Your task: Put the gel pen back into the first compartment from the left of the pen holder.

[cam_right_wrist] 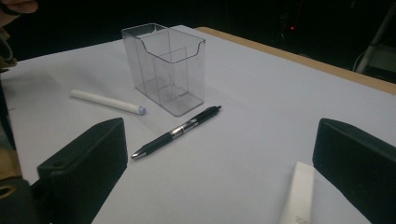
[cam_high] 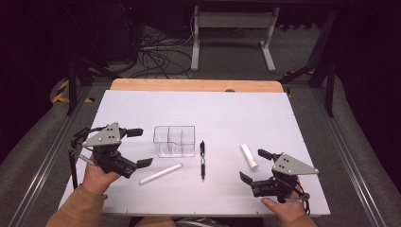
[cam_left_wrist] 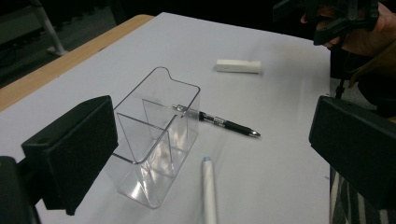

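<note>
A clear plastic box point(cam_high: 174, 141) with inner dividers stands upright and empty on the white board point(cam_high: 236, 113). Right of it lies a black pen point(cam_high: 202, 160); a long white stick point(cam_high: 161, 174) with a pale blue tip lies in front of it, and a short white block point(cam_high: 248, 155) lies farther right. My left gripper point(cam_high: 142, 147) is open, left of the box and just above the white stick's end. In the left gripper view the box point(cam_left_wrist: 156, 135), stick point(cam_left_wrist: 209, 191) and pen point(cam_left_wrist: 224, 123) lie between the wide jaws, untouched. My right gripper point(cam_high: 252, 165) is open beside the white block point(cam_right_wrist: 299, 193), holding nothing.
A wooden strip point(cam_high: 196, 85) borders the board's far edge. Beyond it stand a white desk frame point(cam_high: 231, 35) and loose cables point(cam_high: 156, 56) on the floor. Metal rails point(cam_high: 42, 161) run along both sides. The far half of the board has free room.
</note>
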